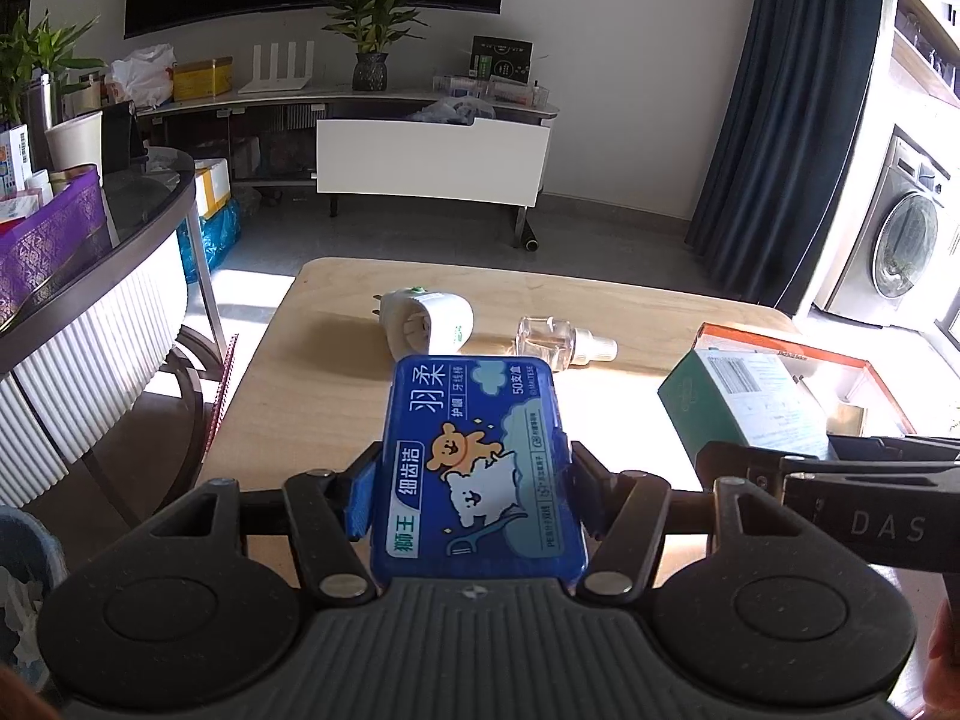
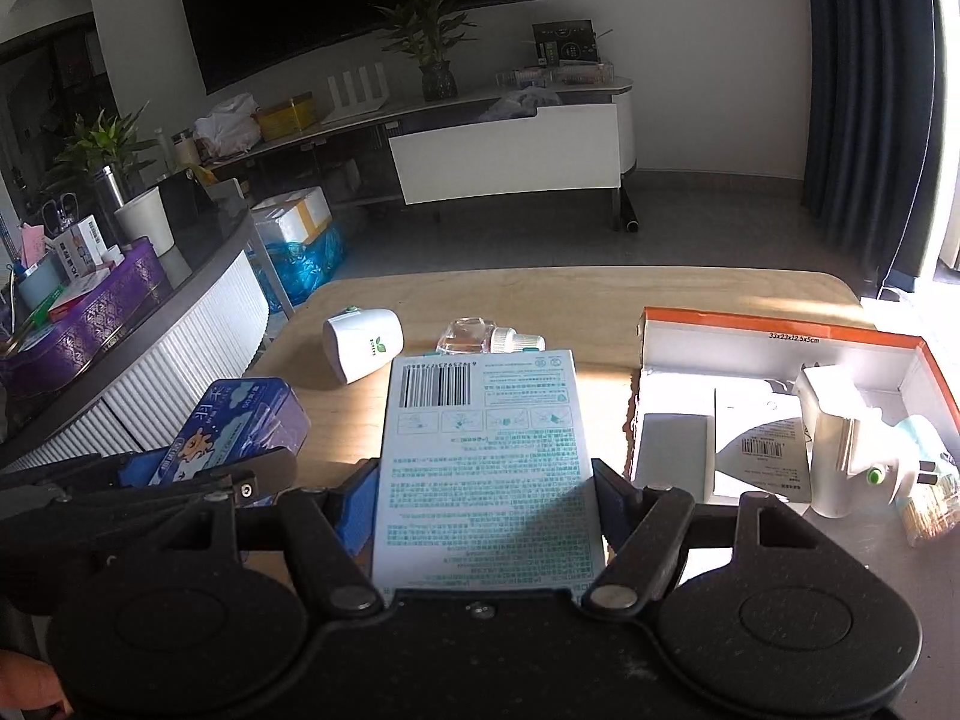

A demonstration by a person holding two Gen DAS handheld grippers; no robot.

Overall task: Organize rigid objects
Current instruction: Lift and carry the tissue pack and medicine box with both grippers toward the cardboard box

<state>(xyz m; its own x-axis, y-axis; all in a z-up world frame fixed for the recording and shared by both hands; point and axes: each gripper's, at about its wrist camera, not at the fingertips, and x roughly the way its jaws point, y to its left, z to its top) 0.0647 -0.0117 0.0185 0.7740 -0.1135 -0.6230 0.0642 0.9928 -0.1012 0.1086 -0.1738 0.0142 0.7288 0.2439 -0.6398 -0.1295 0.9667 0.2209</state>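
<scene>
The task stood roughly half done. The tray (image 2: 780, 324) at the table's (image 2: 360, 420) right edge already held a white plug-in unit (image 2: 834, 438) and some cards. The left gripper (image 1: 477, 480) was closed on a blue floss box (image 1: 474, 468), held above the table's near edge; the right gripper (image 2: 486, 480) was clamped on a white carton (image 2: 486, 456), also aloft, just left of the tray. Still lying loose near the table's far edge were a white diffuser (image 2: 363, 342) and a clear bottle (image 2: 480, 339), side by side.
</scene>
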